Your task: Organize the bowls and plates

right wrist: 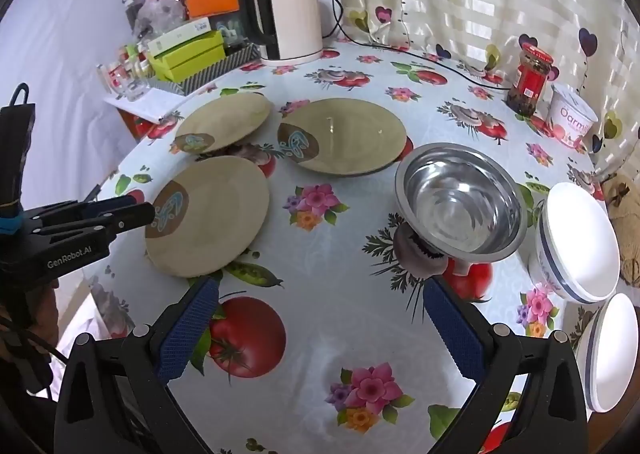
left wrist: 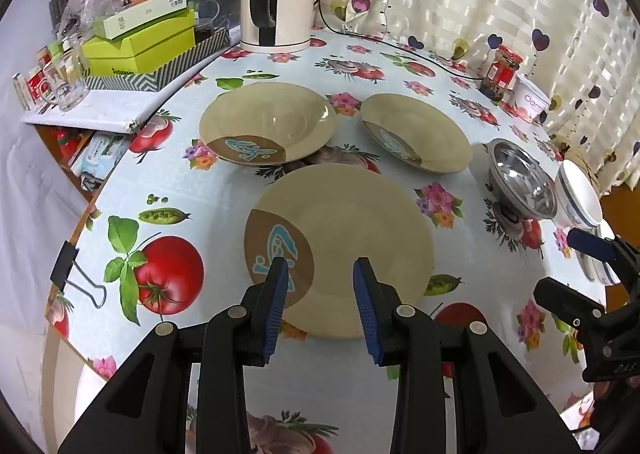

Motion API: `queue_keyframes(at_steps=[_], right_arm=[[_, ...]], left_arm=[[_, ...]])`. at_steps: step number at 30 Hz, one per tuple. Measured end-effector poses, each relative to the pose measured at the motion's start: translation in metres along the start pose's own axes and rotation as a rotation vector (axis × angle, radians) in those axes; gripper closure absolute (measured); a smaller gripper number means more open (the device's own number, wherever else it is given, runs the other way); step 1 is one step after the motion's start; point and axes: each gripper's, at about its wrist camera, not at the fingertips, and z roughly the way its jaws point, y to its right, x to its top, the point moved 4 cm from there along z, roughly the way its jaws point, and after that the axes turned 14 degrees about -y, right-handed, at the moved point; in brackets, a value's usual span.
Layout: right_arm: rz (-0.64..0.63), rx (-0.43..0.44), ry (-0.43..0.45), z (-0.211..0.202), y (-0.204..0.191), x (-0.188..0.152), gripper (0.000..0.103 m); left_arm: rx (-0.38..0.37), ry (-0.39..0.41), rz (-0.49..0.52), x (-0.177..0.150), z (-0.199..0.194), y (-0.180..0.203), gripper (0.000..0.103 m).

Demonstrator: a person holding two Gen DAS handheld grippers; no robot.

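Left tongs (left wrist: 320,274) and right tongs (right wrist: 320,318) stand apart, empty, above three beige round plates (left wrist: 360,238) on the floral-clothed surface (right wrist: 340,294).

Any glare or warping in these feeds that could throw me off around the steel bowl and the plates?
Right wrist view: the steel bowl mirrors bright streaks, so its inside is hard to read; small glints on the far plate. Left wrist view: fisheye bends the table edge, the nearest plate is sharp, corners go black. Both views are evenly lit.
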Motion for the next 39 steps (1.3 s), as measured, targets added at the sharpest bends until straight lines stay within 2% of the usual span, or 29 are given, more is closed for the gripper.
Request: queue_keyframes(at_steps=[6,39], right_arm=[[-0.003,0.003,0.000,-0.001,-0.001,0.000,0.000],[-0.002,0.006,0.010,-0.008,-0.010,-0.004,0.000]], left_arm=[[0.024,0.012,0.009,-0.002,-0.003,0.002,0.068],[0.015,0.037,0.017,-0.004,-0.015,0.006,0.068]])
